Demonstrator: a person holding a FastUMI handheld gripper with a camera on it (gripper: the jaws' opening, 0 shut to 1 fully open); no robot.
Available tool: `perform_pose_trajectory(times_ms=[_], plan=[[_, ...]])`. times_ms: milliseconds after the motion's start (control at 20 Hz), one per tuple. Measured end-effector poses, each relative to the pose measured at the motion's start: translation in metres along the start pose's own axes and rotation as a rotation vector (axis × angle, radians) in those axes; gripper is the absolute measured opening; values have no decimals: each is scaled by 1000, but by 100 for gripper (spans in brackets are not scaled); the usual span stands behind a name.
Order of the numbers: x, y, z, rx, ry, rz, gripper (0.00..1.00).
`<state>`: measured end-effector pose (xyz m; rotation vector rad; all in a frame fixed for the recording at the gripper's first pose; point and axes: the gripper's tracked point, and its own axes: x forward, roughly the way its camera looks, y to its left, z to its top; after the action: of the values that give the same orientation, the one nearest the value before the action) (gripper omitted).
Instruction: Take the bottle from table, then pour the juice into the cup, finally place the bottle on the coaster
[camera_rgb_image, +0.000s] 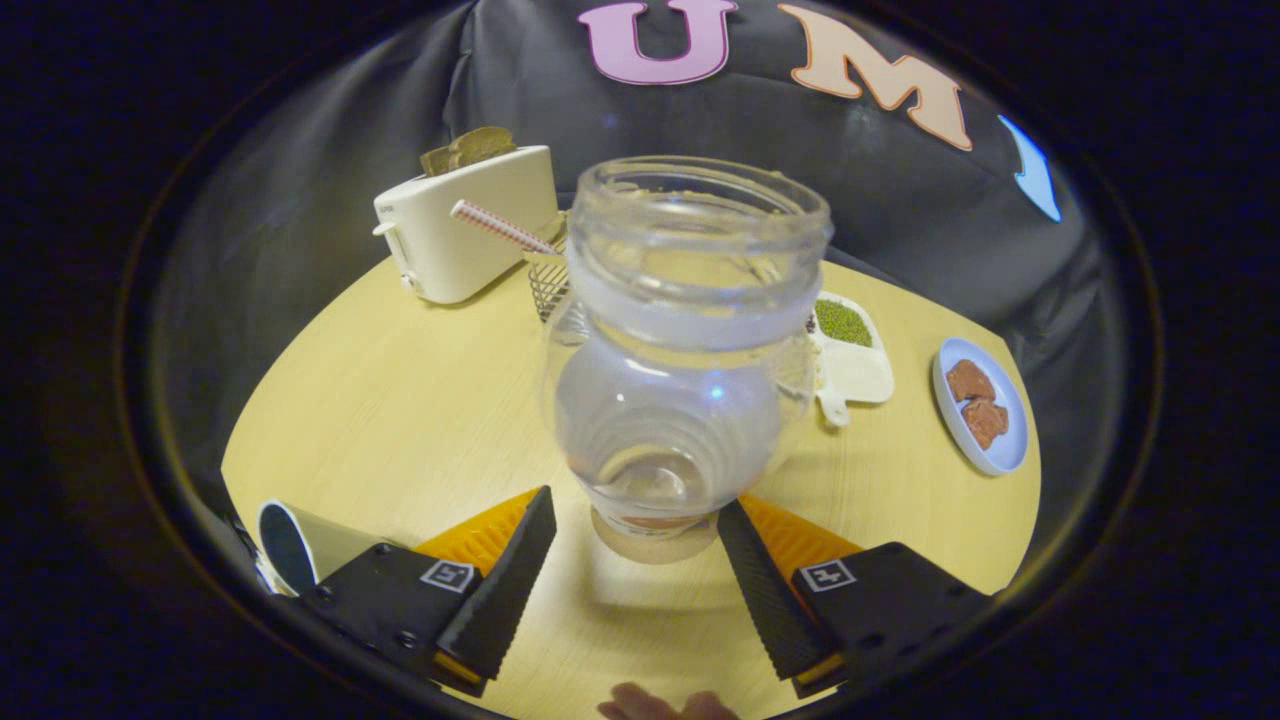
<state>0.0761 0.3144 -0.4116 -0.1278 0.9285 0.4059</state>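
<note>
A clear, wide-mouthed bottle (680, 370) stands upright on the round wooden table (400, 400), and I see no juice inside it. Its base rests on a thin tan coaster (655, 547). My gripper (635, 505) is open, with one finger on each side of the bottle's base. The left finger stands a little apart from the bottle. The right fingertip is close to the glass, and I cannot tell whether it touches. A white cup (295, 545) with a dark inside lies tilted just beyond the left finger, its mouth facing me.
Behind the bottle are a white toaster (465, 225) with bread in it and a wire basket (548, 285) holding a striped straw. To the right are a white divided dish (855, 365) with green beans and a blue plate (985, 420) of brown pieces. A fingertip (665, 705) shows below the fingers.
</note>
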Motion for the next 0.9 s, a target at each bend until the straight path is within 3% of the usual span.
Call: perform_pose_trajectory(times_ms=[450, 900], plan=[[-6, -1, -18, 2, 9, -6, 100], [-49, 4, -31, -6, -18, 9, 100]])
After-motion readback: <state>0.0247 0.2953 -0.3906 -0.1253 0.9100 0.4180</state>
